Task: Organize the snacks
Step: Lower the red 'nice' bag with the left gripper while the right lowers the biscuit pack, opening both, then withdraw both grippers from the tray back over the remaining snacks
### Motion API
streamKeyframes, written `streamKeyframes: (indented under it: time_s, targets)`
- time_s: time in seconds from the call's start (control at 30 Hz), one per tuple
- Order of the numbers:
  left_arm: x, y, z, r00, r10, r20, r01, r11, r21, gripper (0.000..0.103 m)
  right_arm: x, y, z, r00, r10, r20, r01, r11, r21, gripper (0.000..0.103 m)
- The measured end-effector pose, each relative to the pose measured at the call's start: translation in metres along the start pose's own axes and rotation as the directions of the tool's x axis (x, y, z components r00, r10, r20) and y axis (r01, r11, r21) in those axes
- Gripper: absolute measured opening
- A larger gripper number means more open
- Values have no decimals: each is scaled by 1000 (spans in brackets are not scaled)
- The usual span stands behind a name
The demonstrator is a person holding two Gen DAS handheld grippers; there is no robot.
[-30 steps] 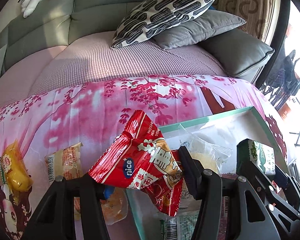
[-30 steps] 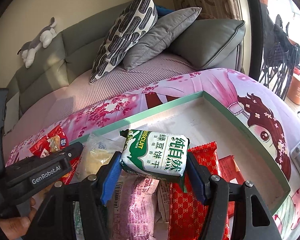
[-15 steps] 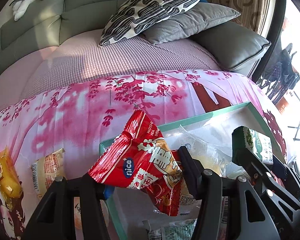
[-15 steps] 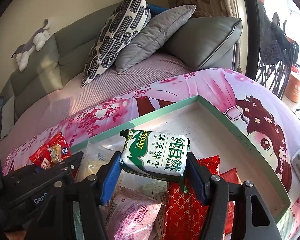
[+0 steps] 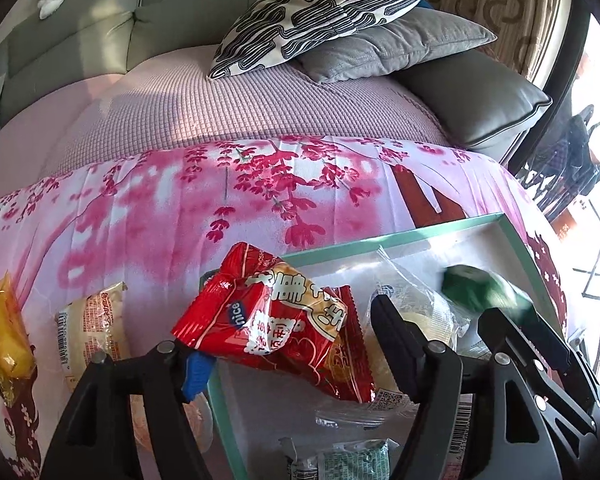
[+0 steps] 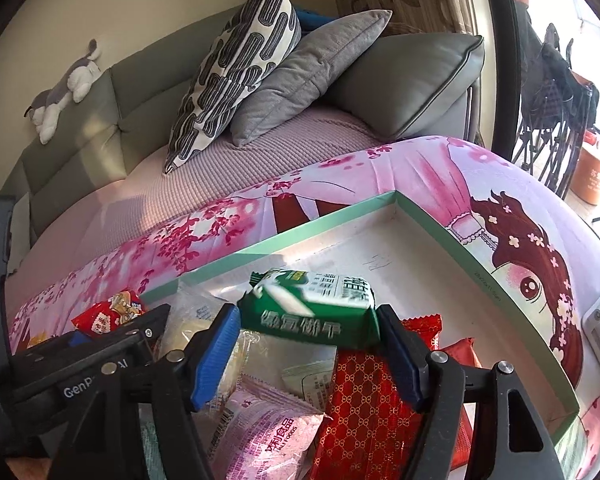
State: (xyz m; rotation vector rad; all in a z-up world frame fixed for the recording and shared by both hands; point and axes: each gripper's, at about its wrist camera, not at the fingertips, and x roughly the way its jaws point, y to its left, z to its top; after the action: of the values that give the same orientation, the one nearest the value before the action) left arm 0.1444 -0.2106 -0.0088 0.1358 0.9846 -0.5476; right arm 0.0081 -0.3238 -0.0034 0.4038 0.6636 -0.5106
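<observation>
My left gripper [image 5: 284, 344] has opened; the red snack packet [image 5: 276, 320] hangs tilted between the spread jaws over the left end of the green-rimmed box [image 5: 400, 236]. My right gripper [image 6: 308, 344] has also opened; the green biscuit pack [image 6: 312, 312] is tilted and blurred between its jaws, above the box [image 6: 432, 220]. The biscuit pack shows as a green blur in the left wrist view [image 5: 480, 288]. The box holds several packets: a pink one [image 6: 260, 428], a red patterned one [image 6: 364, 412] and a clear bag [image 5: 416, 300].
Two snack packets, one beige [image 5: 92, 328] and one yellow [image 5: 4, 332], lie on the pink blossom cloth [image 5: 220, 208] left of the box. A sofa with pillows [image 6: 236, 64] stands behind. A plush toy [image 6: 64, 88] lies on the sofa back.
Both grippers moved over the box and opened. The green biscuit pack tipped and is dropping; the red packet has loosened and sagged between the left jaws.
</observation>
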Motion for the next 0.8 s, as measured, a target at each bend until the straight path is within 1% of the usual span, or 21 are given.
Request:
streamKeyframes:
  time_s: [0.1, 0.23, 0.33, 0.47, 0.53, 0.63, 0.7, 0.8]
  targets:
    - [-2, 2, 0, 1000, 3, 2, -2, 1000, -12, 82, -5, -1, 0, 1000, -9, 7, 9, 1000, 2, 78]
    - [-8, 6, -1, 999, -33, 4, 33, 998, -45, 84, -12, -4, 2, 1000, -2, 13, 2, 1000, 17, 85]
    - [-15, 5, -3, 1000, -25, 8, 25, 999, -45, 86, -20, -3, 4, 1000, -15, 12, 14, 1000, 16, 85]
    - [-27, 6, -4, 999, -41, 26, 42, 997, -63, 92, -33, -4, 6, 1000, -22, 20, 21, 999, 25, 85]
    - [-34, 8, -6, 999, -40, 35, 42, 997, -72, 92, -38, -6, 7, 1000, -26, 18, 25, 999, 37, 85]
    - [-41, 12, -8, 999, -19, 42, 23, 996, -89, 92, -42, -10, 8, 999, -44, 4, 43, 998, 46, 85]
    - [-47, 16, -10, 998, -12, 60, 18, 994, -109, 92, -42, -13, 8, 998, -64, -13, 65, 997, 47, 85]
    - [-54, 21, -12, 997, 4, 76, 6, 991, -137, 92, -42, -15, 8, 997, -71, -27, 72, 997, 38, 85]
